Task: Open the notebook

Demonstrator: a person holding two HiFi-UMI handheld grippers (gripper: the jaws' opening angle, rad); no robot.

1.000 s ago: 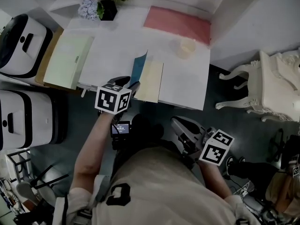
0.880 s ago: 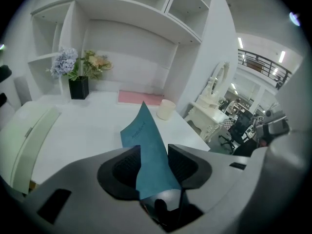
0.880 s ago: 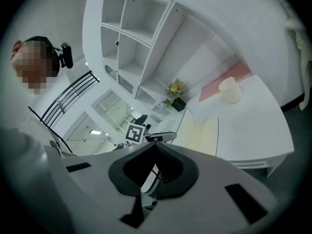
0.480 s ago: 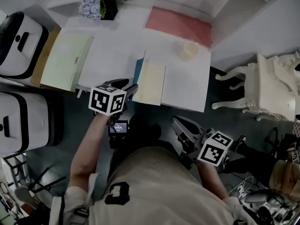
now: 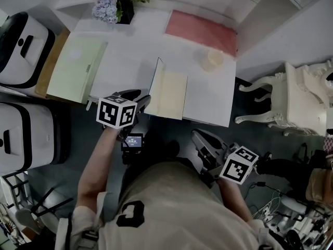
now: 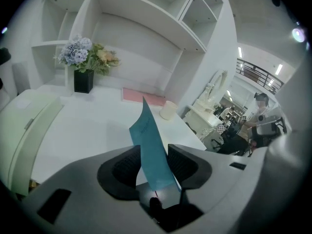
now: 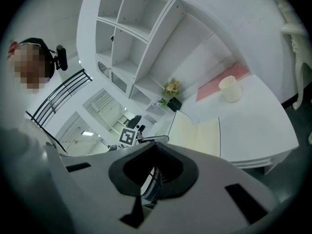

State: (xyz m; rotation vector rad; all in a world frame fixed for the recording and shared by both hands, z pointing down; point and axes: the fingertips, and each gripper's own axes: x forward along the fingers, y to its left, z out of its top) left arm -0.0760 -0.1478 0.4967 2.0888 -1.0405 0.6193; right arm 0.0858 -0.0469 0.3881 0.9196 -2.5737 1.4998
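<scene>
The notebook [image 5: 169, 95] lies near the front edge of the white desk [image 5: 130, 56], with its cream first page showing. Its blue cover [image 6: 150, 147] stands nearly upright along the left side of the page. My left gripper [image 5: 141, 100] reaches over the desk's front edge and is shut on the cover's lower corner, both pads [image 6: 127, 165] against it. My right gripper [image 5: 197, 137] hangs below the desk's front edge, right of the notebook and apart from it, shut on nothing. In the right gripper view the open notebook [image 7: 204, 133] lies ahead on the desk.
A pale green folder [image 5: 78, 69] lies at the desk's left end, a pink sheet [image 5: 200, 31] and a cream cup [image 5: 212, 60] at the back right, a flower pot [image 5: 112, 8] at the back. An ornate white chair [image 5: 291, 95] stands to the right, white cases [image 5: 23, 51] to the left.
The cover has swung up from a slant to nearly upright, and its blue face no longer shows from above. My left gripper drifted slightly left with it. The right gripper stayed off the desk.
</scene>
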